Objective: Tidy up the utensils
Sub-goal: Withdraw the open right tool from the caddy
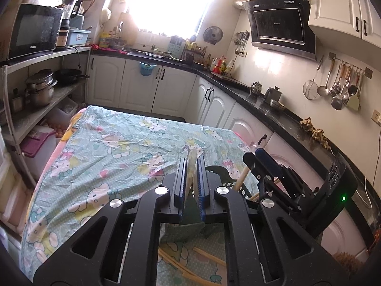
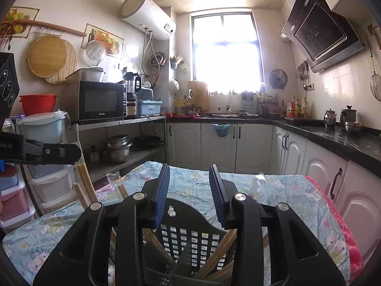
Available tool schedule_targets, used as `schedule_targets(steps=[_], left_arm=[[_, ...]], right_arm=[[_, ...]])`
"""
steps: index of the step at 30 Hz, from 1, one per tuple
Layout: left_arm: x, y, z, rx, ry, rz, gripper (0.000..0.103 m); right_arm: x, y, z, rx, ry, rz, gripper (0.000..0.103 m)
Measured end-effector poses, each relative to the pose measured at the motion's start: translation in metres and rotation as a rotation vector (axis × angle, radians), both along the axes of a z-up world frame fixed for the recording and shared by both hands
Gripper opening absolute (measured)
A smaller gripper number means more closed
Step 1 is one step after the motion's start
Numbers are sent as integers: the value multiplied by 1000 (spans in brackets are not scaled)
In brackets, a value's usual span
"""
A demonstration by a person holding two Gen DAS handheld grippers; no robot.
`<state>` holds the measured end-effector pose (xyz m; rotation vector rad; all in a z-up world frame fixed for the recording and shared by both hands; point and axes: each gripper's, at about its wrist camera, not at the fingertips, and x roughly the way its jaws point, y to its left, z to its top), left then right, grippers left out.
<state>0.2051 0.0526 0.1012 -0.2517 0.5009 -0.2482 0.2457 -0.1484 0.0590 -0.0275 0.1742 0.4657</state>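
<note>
My left gripper is shut on a pale bundle of chopsticks in clear wrap, held over the cloth-covered table. In the right wrist view that gripper enters from the left with the chopsticks hanging below it. My right gripper stands open with nothing between its fingers, just above a black perforated basket that holds several wooden chopsticks. The left wrist view shows the right gripper over the basket. More chopsticks lie loose on the cloth under my left gripper.
A black counter with white cabinets runs along the right and back. A metal shelf rack with pots and a microwave stands left of the table. Plastic drawers sit at the near left.
</note>
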Motion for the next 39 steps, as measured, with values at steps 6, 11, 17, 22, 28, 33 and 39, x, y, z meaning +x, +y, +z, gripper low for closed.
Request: schedule_targets(steps=[6, 11, 17, 22, 28, 33, 39], left_arm=[[-6, 2, 0, -13, 1, 1, 24], [-14, 4, 1, -27, -5, 1, 40], [-25, 9, 4, -50, -22, 5, 66], [-37, 15, 8, -71, -39, 24, 88], [-53, 23, 9, -95, -51, 45, 92], [-67, 28, 5, -102, -45, 56, 92], [-78, 29, -2, -98, -30, 54, 92]], right_arm=[[-11, -5, 2, -7, 28, 18, 46], [-22, -11, 5, -8, 51, 32, 54], [-35, -15, 10, -21, 69, 51, 61], [-48, -19, 12, -26, 74, 65, 66], [-63, -21, 13, -48, 87, 84, 68], [-76, -22, 13, -62, 98, 103, 69], [-89, -20, 13, -78, 104, 125, 69]])
